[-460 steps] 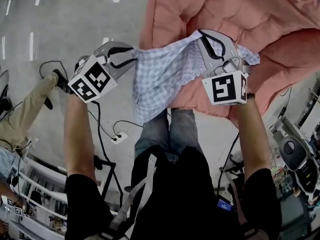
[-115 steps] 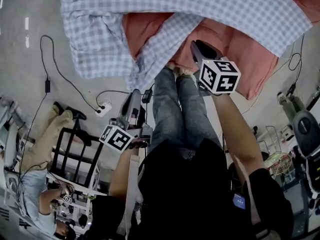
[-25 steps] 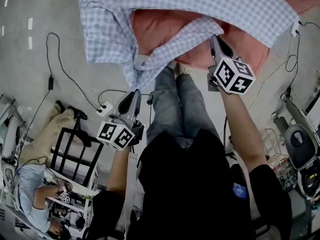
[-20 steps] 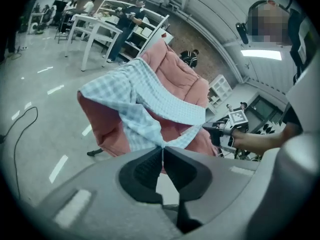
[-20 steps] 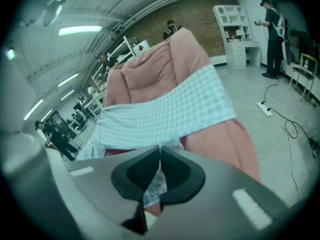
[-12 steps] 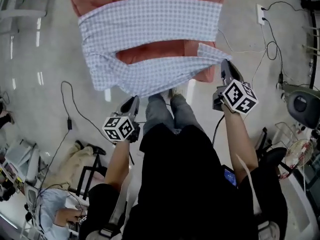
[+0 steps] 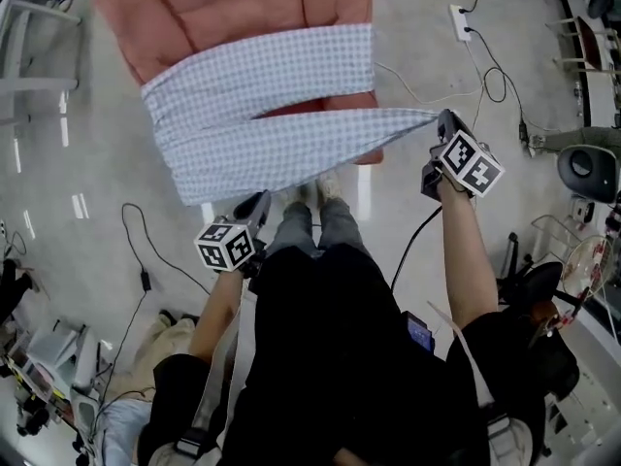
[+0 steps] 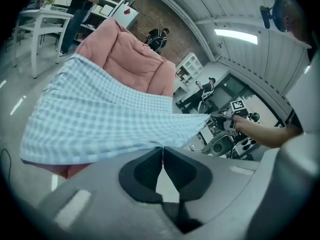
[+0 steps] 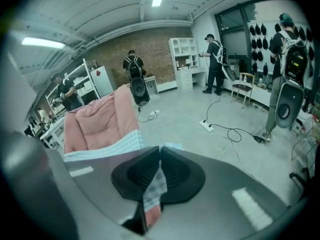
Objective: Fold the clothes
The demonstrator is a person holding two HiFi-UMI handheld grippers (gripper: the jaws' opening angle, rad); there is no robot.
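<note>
Midway through the fold, I am stretching the checked shirt (image 7: 262,115) between my two claws, standing at the near end of the pink padded cushion (image 7: 223,8). My left claw (image 8: 162,149) is pinching the shirt's near edge, its jaws pressed together with the cloth meeting them right at the tips. My right claw (image 9: 159,151) is clamping the opposite corner, and a strip of the checked fabric is showing plainly between its closed pads. I am holding the two claws well apart so that the near edge is running straight and taut from one to the other, which is taking the slack and the wrinkles out before the cloth goes down. The far half of the shirt is lying draped across the cushion while the near half is hanging in the air over the floor (image 7: 87,163) (a wedge of pink is showing between the two bands, so the garment appears to be doubling on itself there). As I judge it, I am carrying this held edge toward the cushion to lay it over the resting half, and both grips are staying tight because a slipped corner would let the fold collapse onto the cables (image 7: 485,76) below.
</note>
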